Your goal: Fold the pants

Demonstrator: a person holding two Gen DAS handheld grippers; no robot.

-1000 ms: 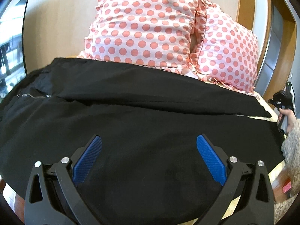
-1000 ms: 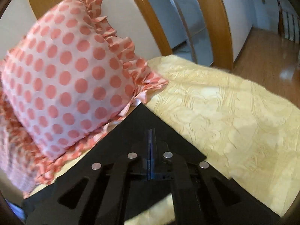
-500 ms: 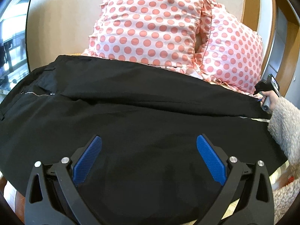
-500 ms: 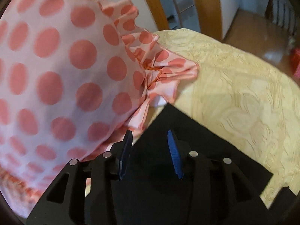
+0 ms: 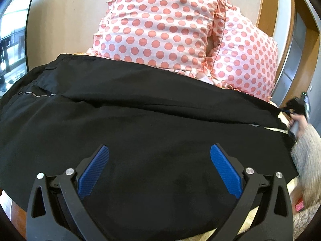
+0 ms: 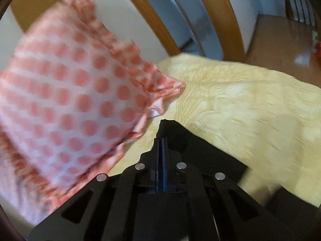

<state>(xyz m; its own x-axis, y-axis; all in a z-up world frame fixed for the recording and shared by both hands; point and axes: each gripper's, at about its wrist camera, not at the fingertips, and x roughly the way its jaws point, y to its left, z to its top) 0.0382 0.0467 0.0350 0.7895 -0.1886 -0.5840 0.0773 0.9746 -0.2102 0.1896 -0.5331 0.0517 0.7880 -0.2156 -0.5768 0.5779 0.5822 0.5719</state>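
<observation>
Black pants (image 5: pixel 140 120) lie spread across the bed, waist with a zipper (image 5: pixel 32 94) at the left, leg ends at the right. My left gripper (image 5: pixel 158 154) is open and hovers over the near edge of the pants, holding nothing. My right gripper (image 6: pixel 160 140) is shut on the corner of a pant leg (image 6: pixel 176 132), lifted a little above the yellow bedspread (image 6: pixel 250 110). In the left wrist view the right gripper (image 5: pixel 295 108) shows at the far right end of the pants.
Two pink polka-dot pillows (image 5: pixel 160 28) lean against the headboard behind the pants; one (image 6: pixel 66 104) is just left of my right gripper. A wooden bed frame (image 6: pixel 220 20) and wooden floor (image 6: pixel 280 36) lie beyond the bed's right side.
My right gripper opened beside the pillow, then shut again on the pant leg corner and pulled back from the pillow. My left gripper stayed open and moved closer to the pillows.
</observation>
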